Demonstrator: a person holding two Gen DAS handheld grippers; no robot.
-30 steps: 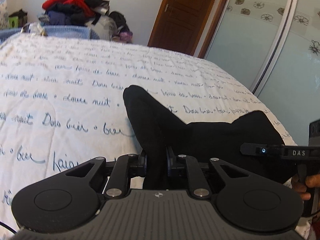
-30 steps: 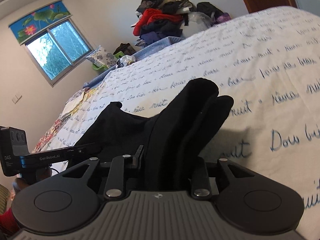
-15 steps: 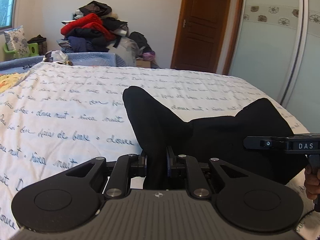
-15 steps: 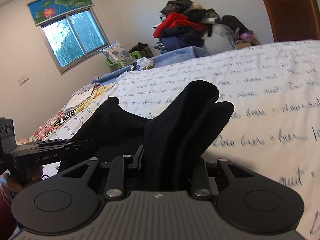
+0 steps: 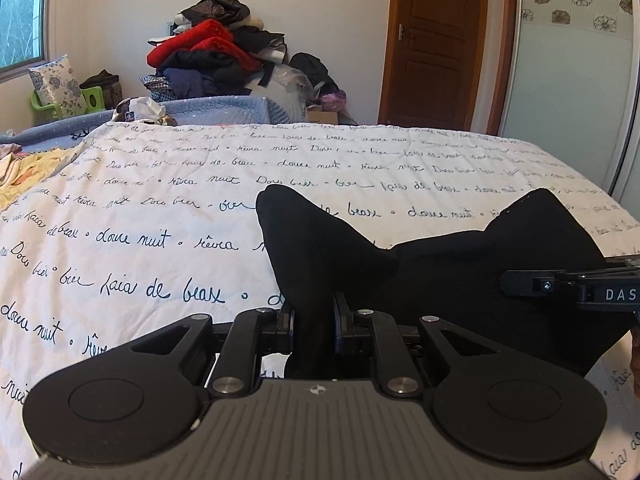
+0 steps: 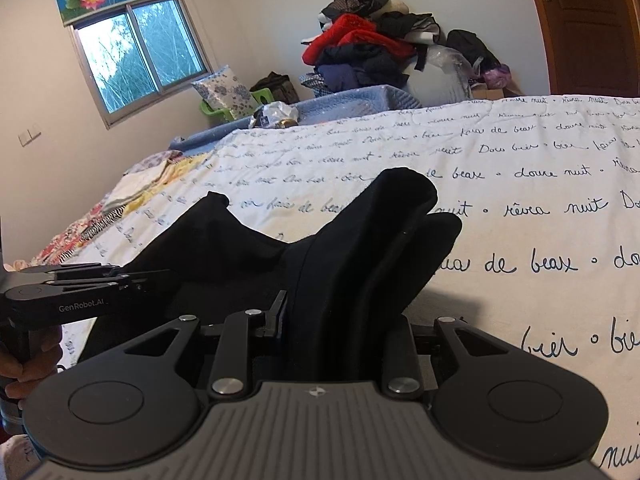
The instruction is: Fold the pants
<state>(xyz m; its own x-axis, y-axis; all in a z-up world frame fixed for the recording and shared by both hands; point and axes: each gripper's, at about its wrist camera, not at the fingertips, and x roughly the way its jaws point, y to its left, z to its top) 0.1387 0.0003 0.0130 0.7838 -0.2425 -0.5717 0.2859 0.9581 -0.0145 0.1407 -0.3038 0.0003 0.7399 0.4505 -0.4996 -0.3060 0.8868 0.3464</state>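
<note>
Black pants (image 5: 440,276) hang stretched between my two grippers above a white bedspread (image 5: 160,216) printed with dark handwriting. My left gripper (image 5: 314,326) is shut on one bunched corner of the fabric, which sticks up past its fingers. My right gripper (image 6: 340,320) is shut on the other corner, a thicker fold (image 6: 372,240) that hides its right finger. Each wrist view shows the other gripper at its edge: the right one (image 5: 572,286) at the far right, the left one (image 6: 80,288) at the far left, held by a hand (image 6: 24,364).
A heap of red and dark clothes (image 5: 216,56) stands beyond the bed's far edge. A wooden door (image 5: 436,44) and a frosted sliding wardrobe panel (image 5: 568,80) are at the right. A window (image 6: 136,52), a floral pillow (image 6: 228,92) and colourful bedding (image 6: 132,192) lie to the left.
Both grippers have swung sideways across the bed with the pants still held; the window side of the room has come into view. The right gripper's view has rolled closer to level.
</note>
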